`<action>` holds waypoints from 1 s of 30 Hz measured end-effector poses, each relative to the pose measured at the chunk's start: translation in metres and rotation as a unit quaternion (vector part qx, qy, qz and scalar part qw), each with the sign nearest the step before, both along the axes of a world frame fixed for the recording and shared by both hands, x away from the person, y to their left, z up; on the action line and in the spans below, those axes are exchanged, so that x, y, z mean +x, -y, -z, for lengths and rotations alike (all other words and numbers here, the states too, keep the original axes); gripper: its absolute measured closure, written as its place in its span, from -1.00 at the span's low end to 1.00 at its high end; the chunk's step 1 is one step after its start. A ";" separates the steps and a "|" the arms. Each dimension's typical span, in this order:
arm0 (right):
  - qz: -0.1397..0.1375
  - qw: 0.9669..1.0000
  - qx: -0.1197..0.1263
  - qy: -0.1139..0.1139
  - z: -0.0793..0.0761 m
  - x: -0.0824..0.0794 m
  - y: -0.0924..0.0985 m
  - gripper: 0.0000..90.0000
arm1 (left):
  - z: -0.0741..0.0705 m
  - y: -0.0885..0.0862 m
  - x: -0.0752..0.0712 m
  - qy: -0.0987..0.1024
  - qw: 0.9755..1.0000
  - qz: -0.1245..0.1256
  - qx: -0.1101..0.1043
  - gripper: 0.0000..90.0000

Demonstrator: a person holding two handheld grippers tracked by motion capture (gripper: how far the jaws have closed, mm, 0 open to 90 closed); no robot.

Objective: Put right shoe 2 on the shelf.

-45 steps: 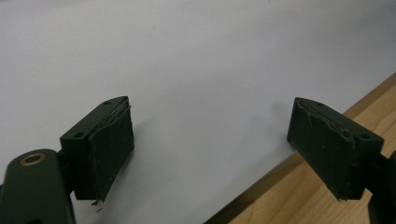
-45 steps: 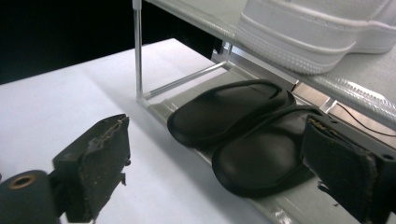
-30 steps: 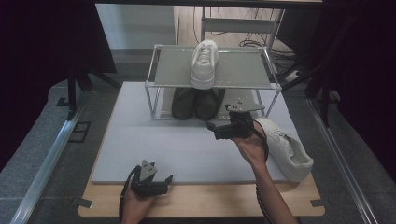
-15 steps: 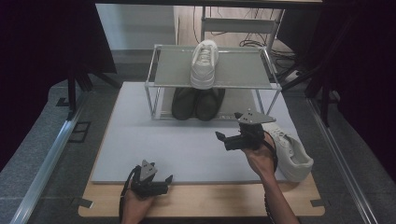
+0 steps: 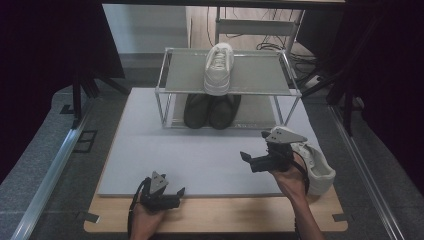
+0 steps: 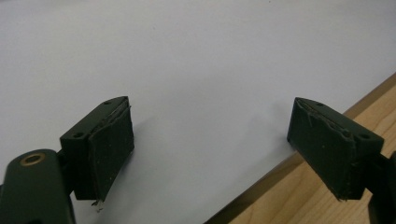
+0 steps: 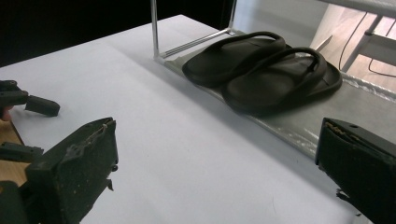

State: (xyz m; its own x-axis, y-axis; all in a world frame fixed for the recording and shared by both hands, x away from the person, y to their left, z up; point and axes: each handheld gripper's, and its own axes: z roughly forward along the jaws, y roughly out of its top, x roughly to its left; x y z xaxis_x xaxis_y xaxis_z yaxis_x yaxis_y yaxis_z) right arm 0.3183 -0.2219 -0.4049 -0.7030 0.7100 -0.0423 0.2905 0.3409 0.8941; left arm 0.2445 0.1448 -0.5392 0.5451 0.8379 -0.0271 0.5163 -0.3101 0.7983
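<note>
A white sneaker point(image 5: 218, 67) stands on the top shelf of a metal rack point(image 5: 170, 82). A pair of black flip-flops point(image 5: 210, 110) point(image 7: 261, 70) lies on its bottom shelf. A second white sneaker point(image 5: 316, 165) lies on the table at the right, just behind my right hand. My right gripper point(image 5: 254, 146) point(image 7: 219, 177) hovers open beside that sneaker, pointing left towards the rack, with nothing between its jaws. My left gripper point(image 5: 177, 197) point(image 6: 212, 149) rests open at the front edge of the white mat point(image 6: 187, 56), holding nothing.
The white mat point(image 5: 200, 155) covers most of the wooden table point(image 5: 225, 215), leaving a bare wooden strip point(image 6: 327, 200) at the front. Dark curtains and metal rails flank the table. The left gripper point(image 7: 28, 105) appears far left in the right gripper view.
My right gripper has drawn back from the rack towards the person and lower, ending beside the white sneaker on the table. The left gripper has stayed put.
</note>
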 end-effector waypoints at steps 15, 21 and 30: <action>0.036 0.999 0.014 -0.014 0.013 -0.023 0.033 -1.00 | 0.000 0.000 0.000 0.000 1.000 -0.001 0.000 -0.68; 0.057 0.998 0.011 -0.009 0.015 -0.032 0.050 -1.00 | 0.000 0.000 0.000 -0.001 1.000 -0.002 -0.001 -0.68; 0.096 0.995 0.003 0.008 0.017 -0.051 0.074 -1.00 | 0.000 0.000 0.000 0.000 1.000 -0.002 -0.001 -0.68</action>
State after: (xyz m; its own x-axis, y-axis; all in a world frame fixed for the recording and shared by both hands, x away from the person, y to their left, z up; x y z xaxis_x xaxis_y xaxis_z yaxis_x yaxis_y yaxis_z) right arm 0.2672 -0.2963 -0.4222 -0.5537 0.8314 -0.0472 0.3351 0.2743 0.9014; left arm 0.2444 0.1444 -0.5394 0.5418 0.8400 -0.0292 0.5179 -0.3063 0.7987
